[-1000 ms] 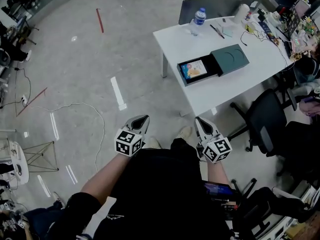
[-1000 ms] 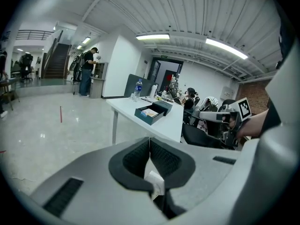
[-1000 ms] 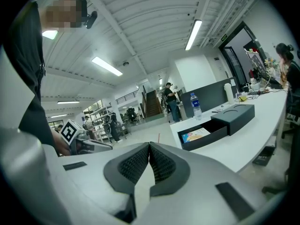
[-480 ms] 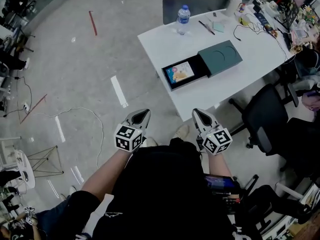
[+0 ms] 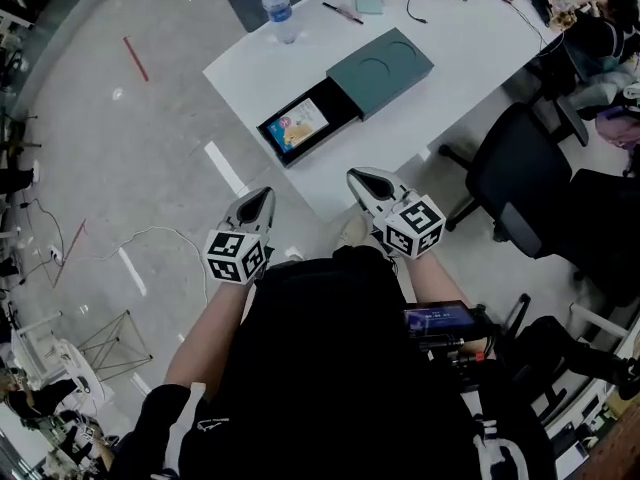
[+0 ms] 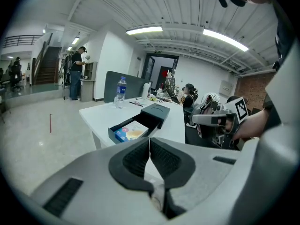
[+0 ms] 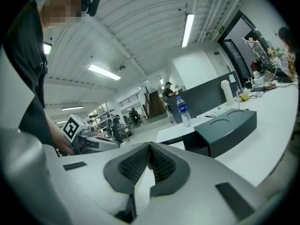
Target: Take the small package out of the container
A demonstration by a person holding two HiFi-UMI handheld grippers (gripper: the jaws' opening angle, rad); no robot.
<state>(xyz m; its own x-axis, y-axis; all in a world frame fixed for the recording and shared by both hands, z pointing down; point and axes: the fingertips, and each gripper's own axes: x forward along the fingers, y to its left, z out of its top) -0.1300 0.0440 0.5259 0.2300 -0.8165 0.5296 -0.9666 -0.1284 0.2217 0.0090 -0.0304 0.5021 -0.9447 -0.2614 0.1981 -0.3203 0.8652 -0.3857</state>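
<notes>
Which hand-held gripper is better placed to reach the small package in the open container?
Probably left. The left hand-held gripper looks straight at the small package; the right hand-held gripper faces the container's sleeve. Both are shut, empty.

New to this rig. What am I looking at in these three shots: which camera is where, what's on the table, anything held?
No robot here: a person holds a two-jaw gripper in each hand, the left gripper and the right gripper. The top-down picture comes from a camera on the person's head. The other two come from cameras riding on each gripper, looking along its jaws. Both pairs of jaws are shut on nothing. On the white table lies a dark green box with its drawer slid out; a small colourful package lies in the drawer. A water bottle and a pen sit farther back. Neither gripper touches the table.
</notes>
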